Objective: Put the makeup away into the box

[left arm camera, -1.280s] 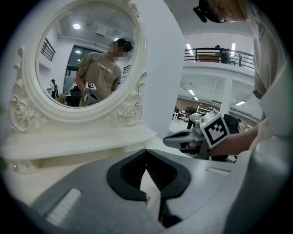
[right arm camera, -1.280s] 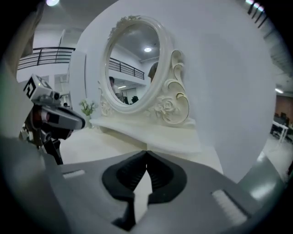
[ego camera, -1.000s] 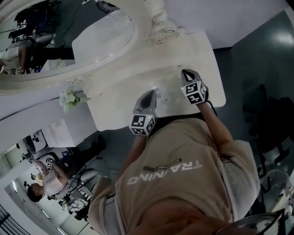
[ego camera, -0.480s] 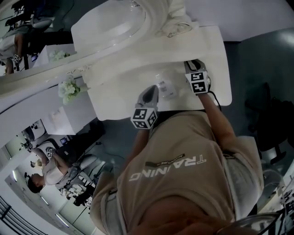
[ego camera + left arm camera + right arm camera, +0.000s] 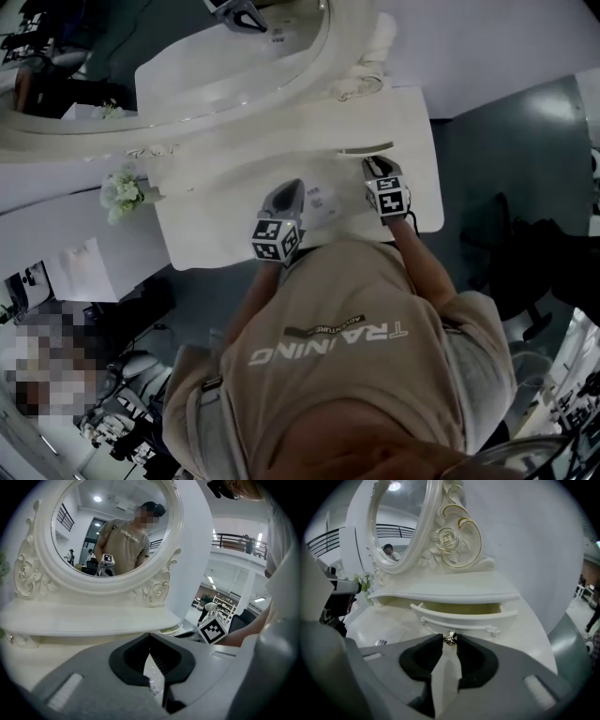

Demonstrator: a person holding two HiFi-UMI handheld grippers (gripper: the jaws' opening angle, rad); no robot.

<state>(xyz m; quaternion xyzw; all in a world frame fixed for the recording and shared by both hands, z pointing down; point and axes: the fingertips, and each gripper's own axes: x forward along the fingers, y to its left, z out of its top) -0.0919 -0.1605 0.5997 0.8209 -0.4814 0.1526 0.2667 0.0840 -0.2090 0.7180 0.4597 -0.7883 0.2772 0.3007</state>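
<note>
A clear plastic packet lay on the white carved tabletop, before and left of the open white drawer and its metal knob; the oval mirror stood behind.

a big open hall, mezzanine railing and ceiling lights, staging a white vanity.

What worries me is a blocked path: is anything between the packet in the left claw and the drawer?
Nothing lies on the table between packet and drawer. But the drawer is only slightly open, and the right claw, its jaws just closed further round the knob, sits before the gap.
</note>
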